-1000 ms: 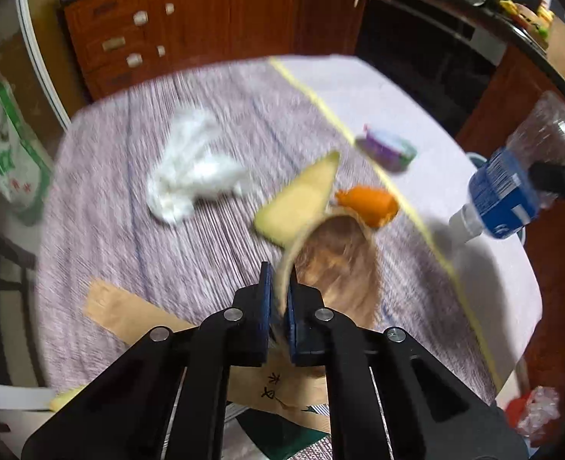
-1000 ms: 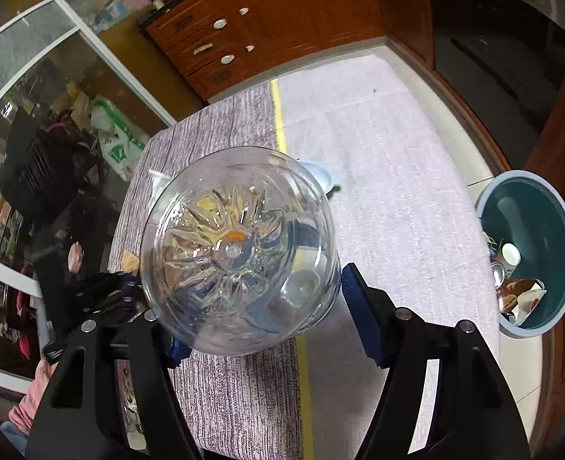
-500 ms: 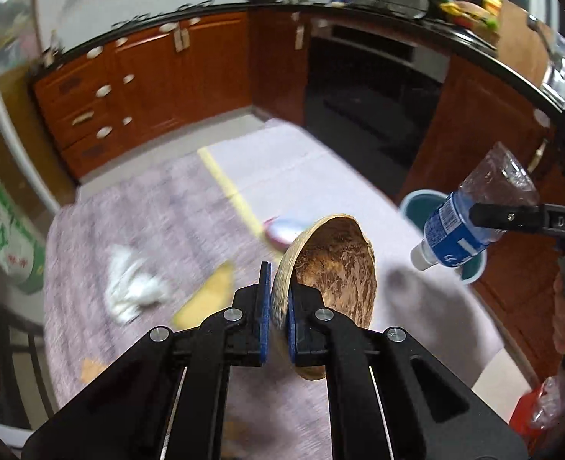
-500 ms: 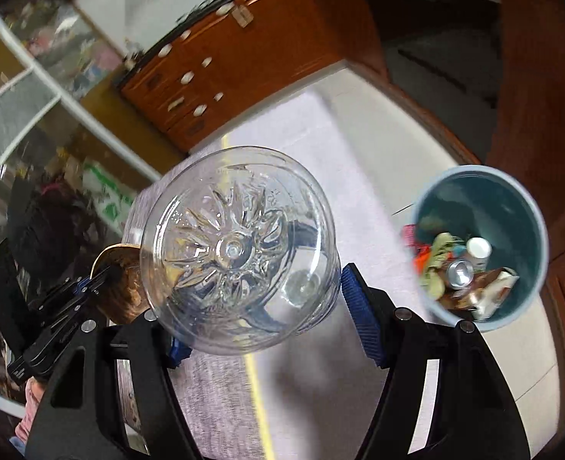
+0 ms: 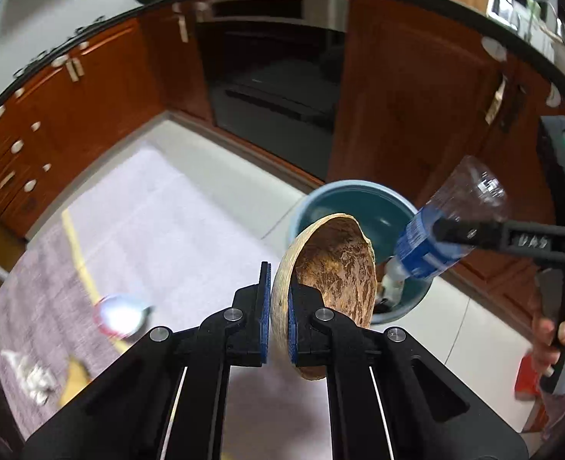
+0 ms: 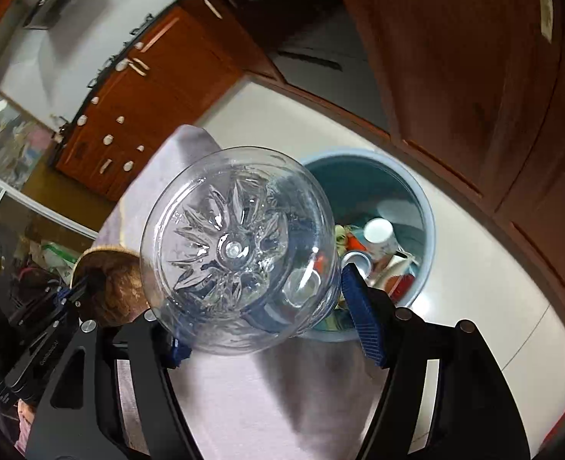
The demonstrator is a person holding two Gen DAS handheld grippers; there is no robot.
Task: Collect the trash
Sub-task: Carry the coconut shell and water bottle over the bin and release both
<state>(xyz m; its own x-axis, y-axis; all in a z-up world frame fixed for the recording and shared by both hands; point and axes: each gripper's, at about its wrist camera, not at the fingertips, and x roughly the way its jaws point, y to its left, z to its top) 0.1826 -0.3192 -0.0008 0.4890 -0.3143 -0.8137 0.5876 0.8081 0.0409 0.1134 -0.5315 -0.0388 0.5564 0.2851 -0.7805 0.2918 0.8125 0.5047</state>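
Note:
My left gripper [image 5: 279, 306] is shut on the rim of a brown half shell [image 5: 336, 268], which it holds upright in the air over the table's edge, in front of the bin. The teal trash bin [image 5: 359, 195] with a pale blue rim stands on the floor just beyond. My right gripper [image 6: 269, 326] is shut on a clear plastic bottle [image 6: 236, 249] with a blue label, tilted neck-down toward the bin [image 6: 429, 230]. The same bottle [image 5: 458, 207] hangs at the right in the left wrist view. The shell [image 6: 110, 283] shows at the left in the right wrist view.
Inside the bin lie a white cup [image 6: 378, 230], a can [image 6: 355, 258] and wrappers. On the cloth-covered table [image 5: 167, 230] remain a blurred round wrapper [image 5: 119, 314], white tissue [image 5: 29, 375] and a yellow piece [image 5: 73, 379]. Wooden cabinets [image 5: 416, 115] and an oven stand close behind the bin.
Both grippers have swung from over the table toward the bin with the shell and the bottle still held. The bin now sits right beyond them and the table trash has slid to the left.

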